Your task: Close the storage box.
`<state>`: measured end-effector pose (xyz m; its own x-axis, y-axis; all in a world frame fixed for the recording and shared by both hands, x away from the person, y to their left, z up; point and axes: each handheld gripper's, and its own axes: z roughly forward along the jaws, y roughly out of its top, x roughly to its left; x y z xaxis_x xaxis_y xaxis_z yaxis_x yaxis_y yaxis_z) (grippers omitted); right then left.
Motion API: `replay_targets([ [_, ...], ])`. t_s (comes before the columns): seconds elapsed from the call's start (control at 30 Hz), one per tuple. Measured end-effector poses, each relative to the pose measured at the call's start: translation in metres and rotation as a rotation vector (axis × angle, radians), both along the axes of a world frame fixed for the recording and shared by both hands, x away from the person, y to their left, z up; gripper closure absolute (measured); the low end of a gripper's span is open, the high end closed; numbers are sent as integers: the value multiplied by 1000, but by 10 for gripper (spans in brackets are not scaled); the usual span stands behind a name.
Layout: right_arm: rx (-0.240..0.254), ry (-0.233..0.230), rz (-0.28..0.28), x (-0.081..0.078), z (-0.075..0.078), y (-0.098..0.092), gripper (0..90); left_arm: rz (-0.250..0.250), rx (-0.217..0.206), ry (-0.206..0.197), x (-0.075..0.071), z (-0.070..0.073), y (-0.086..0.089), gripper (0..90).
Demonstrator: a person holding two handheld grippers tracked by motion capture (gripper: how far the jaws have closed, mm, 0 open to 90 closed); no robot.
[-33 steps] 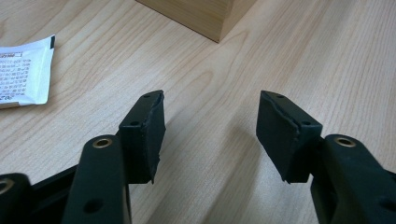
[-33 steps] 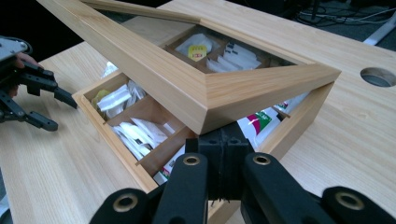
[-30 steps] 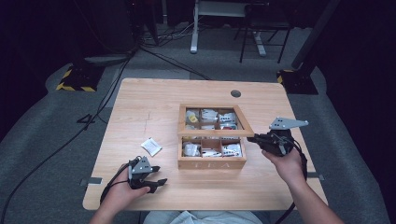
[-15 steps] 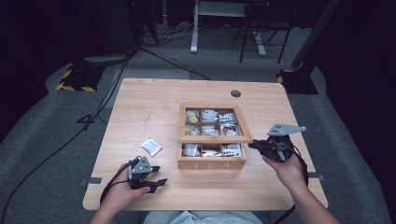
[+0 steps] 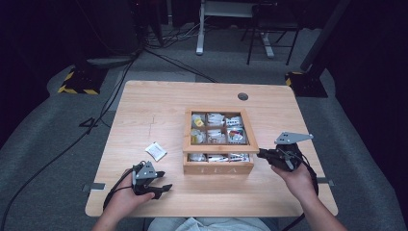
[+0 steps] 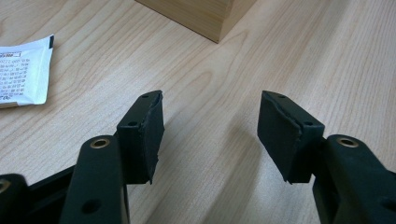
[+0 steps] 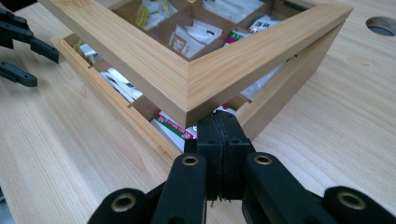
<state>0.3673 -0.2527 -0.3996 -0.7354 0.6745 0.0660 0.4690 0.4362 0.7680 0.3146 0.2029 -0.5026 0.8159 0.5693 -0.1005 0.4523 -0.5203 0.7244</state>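
On the desk (image 5: 144, 110), the left claw (image 5: 161, 189) rests with jaws apart and empty, a white packet (image 5: 155, 151) nearby. The wooden tea box (image 5: 219, 163) sits centrally, "TEA" front facing the person. Its windowed lid (image 7: 196, 86) is lifted; the right gripper view shows packets beneath. The right claw (image 7: 219, 122), closed, presses under the lid's corner.

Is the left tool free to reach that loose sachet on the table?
Probably yes. The left tool is open and empty, the sachet lies flat on bare table just ahead, and nothing stands between them.
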Motion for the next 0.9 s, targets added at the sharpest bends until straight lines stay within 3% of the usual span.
replay_targets([
  [0.27,-15,18,-24,-1,-6,-3,895,1,0,0,0,0,-1,416],
  [0.3,8,15,-25,-2,-5,-5,887,1,2,0,0,0,0,416],
  [0.33,80,40,-1,-1,-4,-7,886,1,1,0,0,0,0,416],
  [0.37,101,52,3,-1,-3,-7,886,2,-2,3,0,0,-1,415],
  [0.47,10,-9,20,-6,1,4,888,-2,5,-3,0,0,-2,411],
  [0.7,17,1,29,-2,0,9,889,0,-2,3,0,0,-1,411],
  [0.9,42,-35,0,7,3,-5,838,3,-8,8,1,0,0,412],
])
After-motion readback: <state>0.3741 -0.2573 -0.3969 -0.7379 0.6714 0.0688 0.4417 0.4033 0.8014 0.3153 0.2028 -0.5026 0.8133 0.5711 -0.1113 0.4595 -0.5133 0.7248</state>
